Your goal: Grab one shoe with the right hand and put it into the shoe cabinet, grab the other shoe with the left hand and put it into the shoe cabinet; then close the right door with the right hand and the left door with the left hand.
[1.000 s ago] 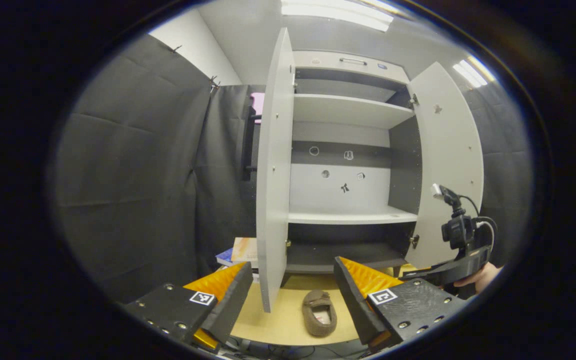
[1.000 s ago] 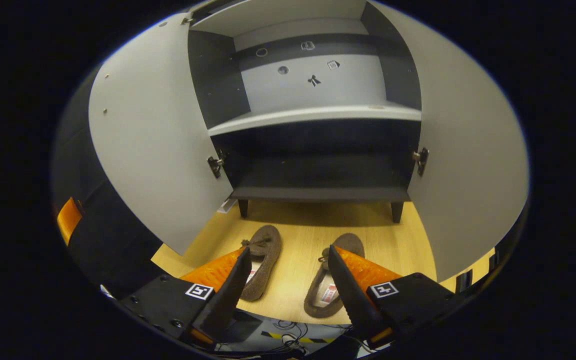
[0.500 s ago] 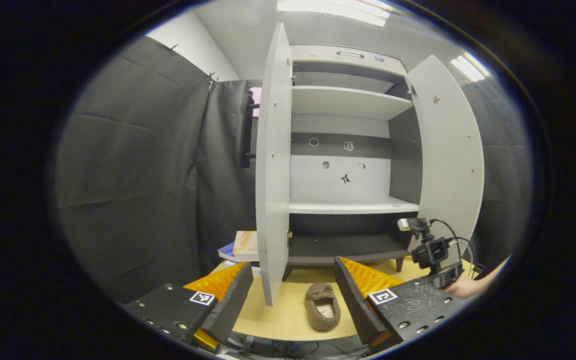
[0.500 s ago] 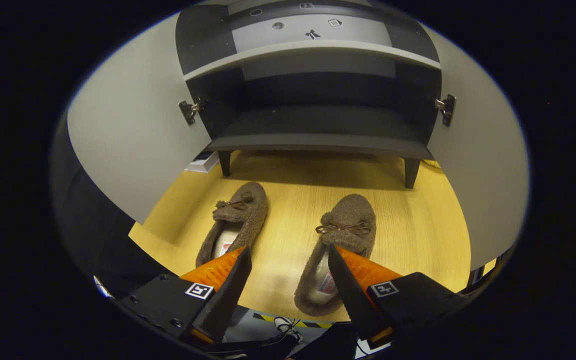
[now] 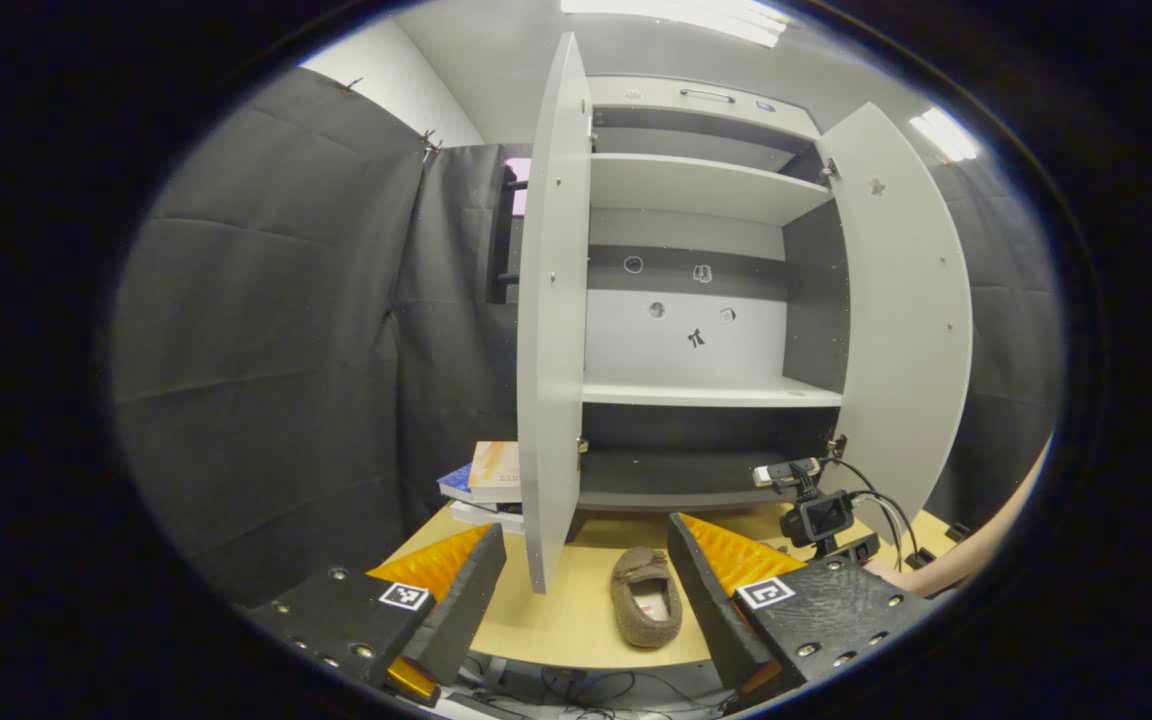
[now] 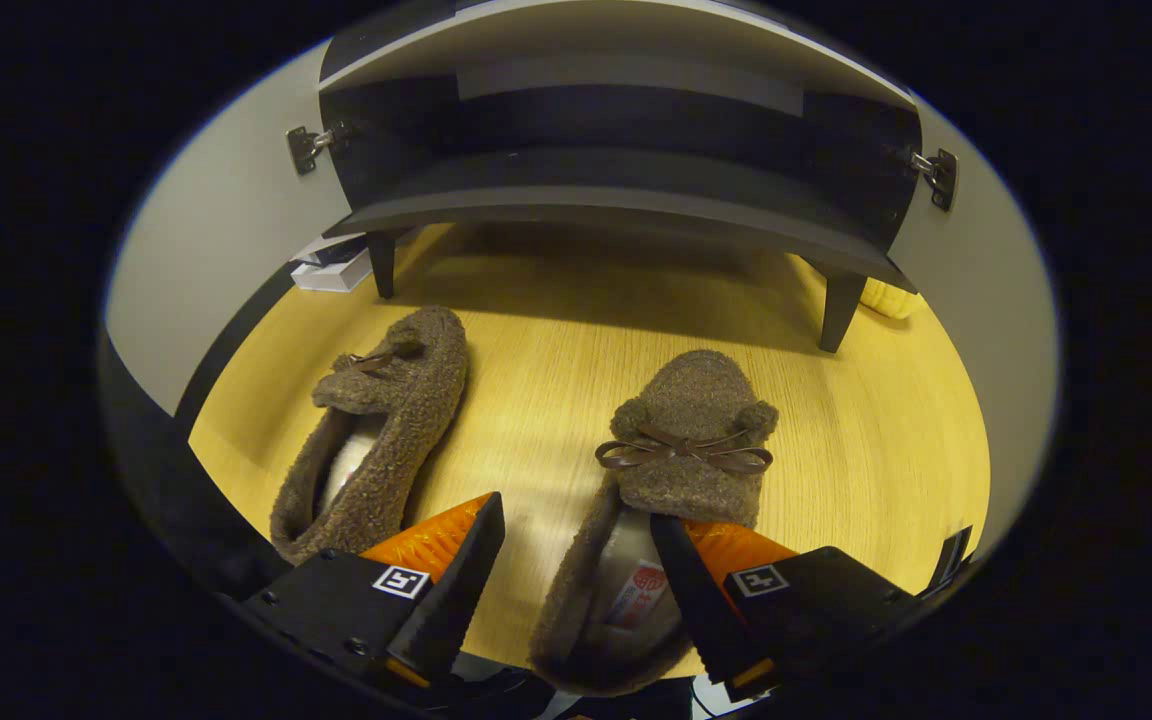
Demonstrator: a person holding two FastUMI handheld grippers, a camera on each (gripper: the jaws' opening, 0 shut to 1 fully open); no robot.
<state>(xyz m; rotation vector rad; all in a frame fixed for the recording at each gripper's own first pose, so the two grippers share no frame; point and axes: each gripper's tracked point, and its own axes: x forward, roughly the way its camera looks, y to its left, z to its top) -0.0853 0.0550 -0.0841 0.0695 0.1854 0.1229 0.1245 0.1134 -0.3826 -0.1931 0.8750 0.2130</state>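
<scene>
Two brown fuzzy slippers lie on the wooden floor (image 6: 866,440) in front of the shoe cabinet (image 6: 626,190). In the right gripper view, the right slipper (image 6: 691,440) has a bow and points at the cabinet; the left slipper (image 6: 386,430) lies beside it. My right gripper (image 6: 576,515) is open and low over the right slipper's heel end, one finger above its opening, the other outside its left wall. My left gripper (image 5: 586,530) is open and empty, farther back. From there I see one slipper (image 5: 646,610), the right gripper (image 5: 816,515) and the holding hand (image 5: 936,575).
Both cabinet doors stand open: the left door (image 5: 546,330) edge-on, the right door (image 5: 901,320) swung wide. The lower shelf (image 5: 676,480) holds nothing. Books (image 5: 481,480) are stacked left of the cabinet. Cabinet legs (image 6: 836,310) stand just behind the slippers.
My right gripper has dropped down and forward onto the right slipper, staying open. The left gripper has barely shifted.
</scene>
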